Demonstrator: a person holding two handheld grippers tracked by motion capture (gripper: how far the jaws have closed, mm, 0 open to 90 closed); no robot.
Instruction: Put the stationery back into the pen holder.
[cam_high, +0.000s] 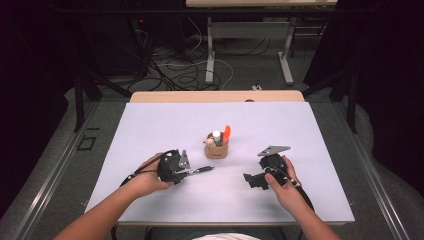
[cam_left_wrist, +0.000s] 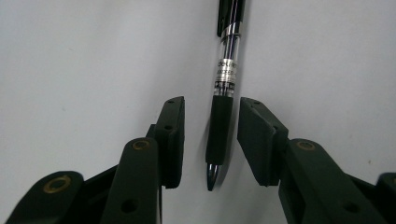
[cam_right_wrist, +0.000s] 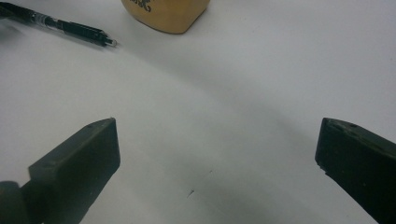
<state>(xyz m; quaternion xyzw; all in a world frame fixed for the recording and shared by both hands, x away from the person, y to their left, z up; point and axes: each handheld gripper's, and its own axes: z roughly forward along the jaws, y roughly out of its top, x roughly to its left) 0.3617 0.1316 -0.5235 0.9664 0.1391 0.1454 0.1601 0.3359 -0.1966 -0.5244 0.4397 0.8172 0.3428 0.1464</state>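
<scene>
Two hands at near edge of white counter (cam_high: 150, 130), each holding tongs. Left tongs (cam_left_wrist: 211, 135) slightly apart around pen (cam_left_wrist: 223, 93), pads either side of black grip, not touching; pen lies flat on counter, tip toward tongs. Right tongs (cam_right_wrist: 217, 154) wide apart, nothing between. Farther back, centre: tan cup (cam_high: 216, 149) holding upright items, one orange.

Two black grippers are seen: the left gripper (cam_high: 176, 167) with brass-coloured rivets on its arms, the right gripper (cam_high: 262, 175) topped by a grey three-cornered plate. Flat black fingers (cam_left_wrist: 173, 135) with small screw holes are shown. A black cable is trailed from each, and the forearms are bare.
</scene>
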